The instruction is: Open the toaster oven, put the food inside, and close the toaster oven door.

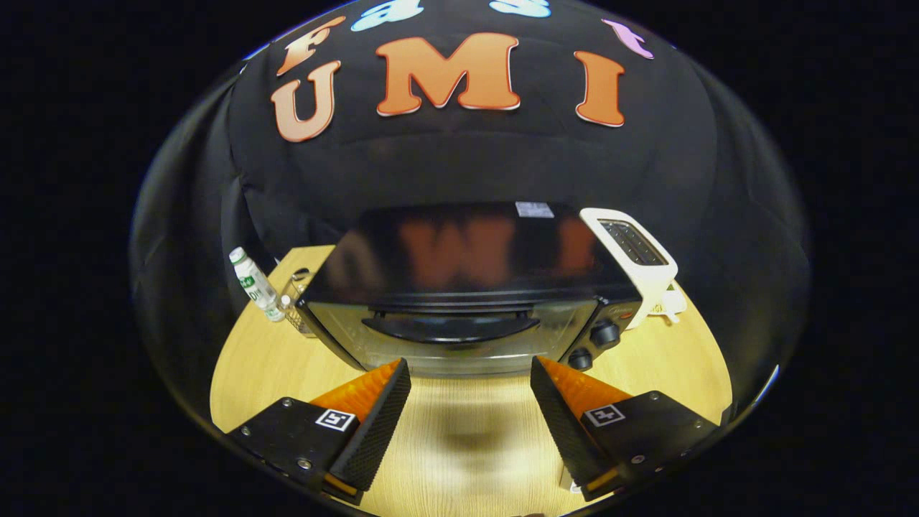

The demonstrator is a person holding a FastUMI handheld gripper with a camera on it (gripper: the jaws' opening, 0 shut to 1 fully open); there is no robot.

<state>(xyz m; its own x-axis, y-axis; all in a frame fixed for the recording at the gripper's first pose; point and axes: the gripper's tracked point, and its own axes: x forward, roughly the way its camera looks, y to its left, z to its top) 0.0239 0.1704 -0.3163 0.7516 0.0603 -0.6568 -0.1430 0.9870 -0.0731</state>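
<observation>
A handheld gripper [470, 391] hovers over a wooden table [266, 366], its fingers spread wide and holding nothing. Just ahead sits the black toaster oven [459, 287], door shut, its curved handle [451, 327] facing the fingers. Coming in too high could mean sliding off that shallow handle, or shoving the oven backward.

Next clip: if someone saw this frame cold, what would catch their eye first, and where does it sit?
The black toaster oven dominates, standing on the wooden table just ahead of the gripper, with its door shut and its curved handle facing the spread, empty fingers. A white pop-up toaster stands at its right end, behind the oven's two knobs. A small white bottle stands off its left end.
</observation>
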